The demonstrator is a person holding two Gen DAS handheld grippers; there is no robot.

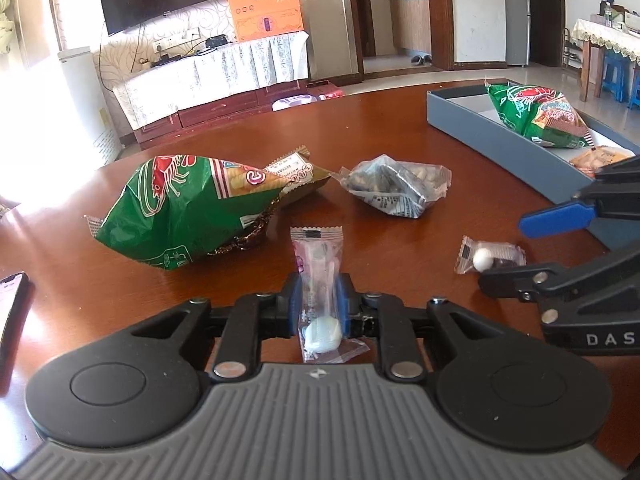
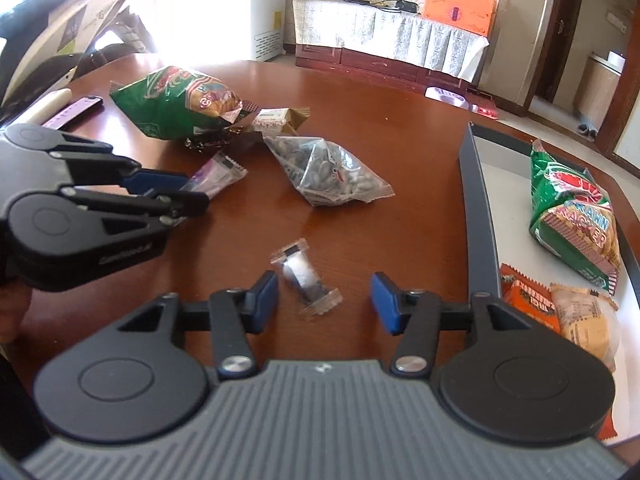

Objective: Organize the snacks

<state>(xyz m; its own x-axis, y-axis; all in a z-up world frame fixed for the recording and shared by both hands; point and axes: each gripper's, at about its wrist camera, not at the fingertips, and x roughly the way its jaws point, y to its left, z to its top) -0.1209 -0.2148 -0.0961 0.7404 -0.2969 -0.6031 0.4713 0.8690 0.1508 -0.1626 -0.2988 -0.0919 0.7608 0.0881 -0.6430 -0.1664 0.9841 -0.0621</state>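
The sorting looks perhaps a third done: the grey tray (image 2: 478, 216) at the table's right already holds a green prawn-cracker bag (image 2: 572, 216), an orange packet (image 2: 532, 304) and a pale wrapped biscuit (image 2: 584, 320), while a second green bag (image 1: 180, 208), a gold-edged packet (image 1: 296, 172), a clear bag of seeds (image 1: 396, 188) and two small candies lie out on the wooden table (image 1: 400, 120). The left gripper (image 1: 320, 304) has its blue pads against the sides of a pink-wrapped candy (image 1: 320, 264), apparently pinching it. The right gripper (image 2: 324, 300) stands spread with a small clear-wrapped dark candy (image 2: 306, 280) loose between its jaws, untouched. Legible writing is sparse: "PRAWN CRACKER" on the trayed bag (letters partly creased), "DAS" on the right gripper's body; the other print is too blurred.
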